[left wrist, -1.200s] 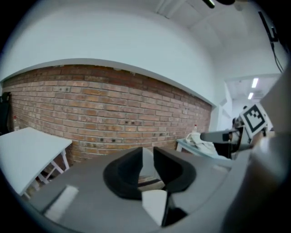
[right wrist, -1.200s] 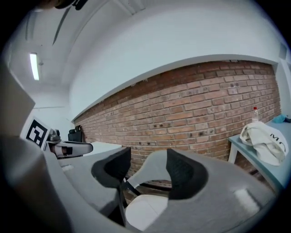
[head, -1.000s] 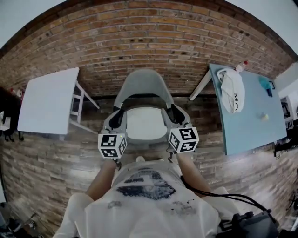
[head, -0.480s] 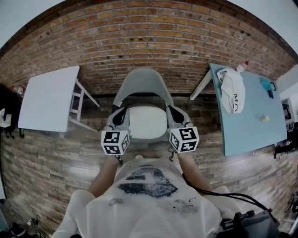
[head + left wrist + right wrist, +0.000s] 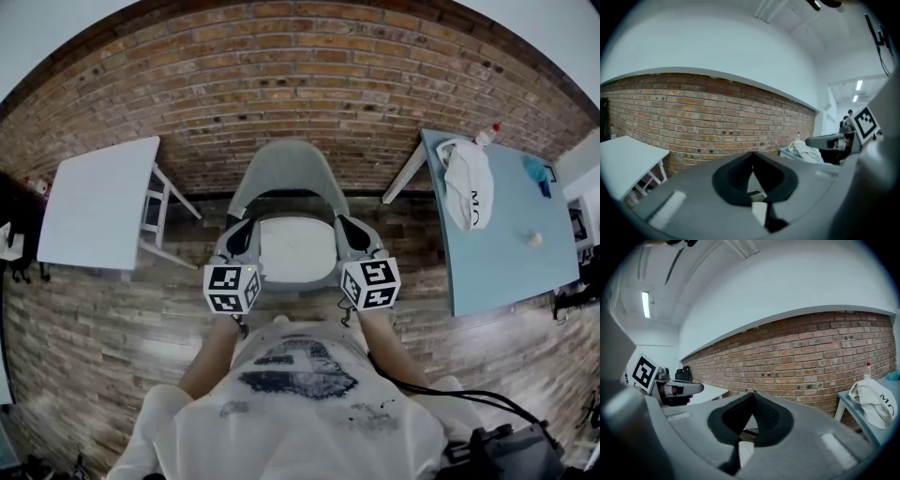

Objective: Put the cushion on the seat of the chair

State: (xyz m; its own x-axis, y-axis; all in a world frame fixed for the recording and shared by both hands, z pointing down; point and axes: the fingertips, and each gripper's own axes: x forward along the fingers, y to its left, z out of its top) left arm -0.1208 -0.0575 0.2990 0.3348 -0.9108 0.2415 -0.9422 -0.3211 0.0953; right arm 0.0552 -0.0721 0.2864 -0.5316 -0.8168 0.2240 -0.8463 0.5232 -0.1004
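Note:
A grey chair [image 5: 286, 169] stands against the brick wall, facing me. A white cushion [image 5: 297, 248] lies flat on its seat. My left gripper [image 5: 244, 228] is at the cushion's left edge and my right gripper [image 5: 347, 223] at its right edge. Both point toward the chair back. In the left gripper view the left gripper [image 5: 752, 153] has its tips meeting, and nothing shows between them. The right gripper [image 5: 752, 393] looks the same in its own view. Each gripper view also shows the other gripper off to its side.
A white table [image 5: 98, 202] stands left of the chair. A pale blue table [image 5: 511, 234] to the right holds a white bag [image 5: 467, 183] and a bottle [image 5: 486, 134]. Behind them is the brick wall [image 5: 300, 84], and the floor is wood planks. My torso fills the lower part of the head view.
The jaws of both grippers have closed beside the cushion. The left gripper's marker cube has shifted slightly right, toward the chair. The cushion stays on the seat.

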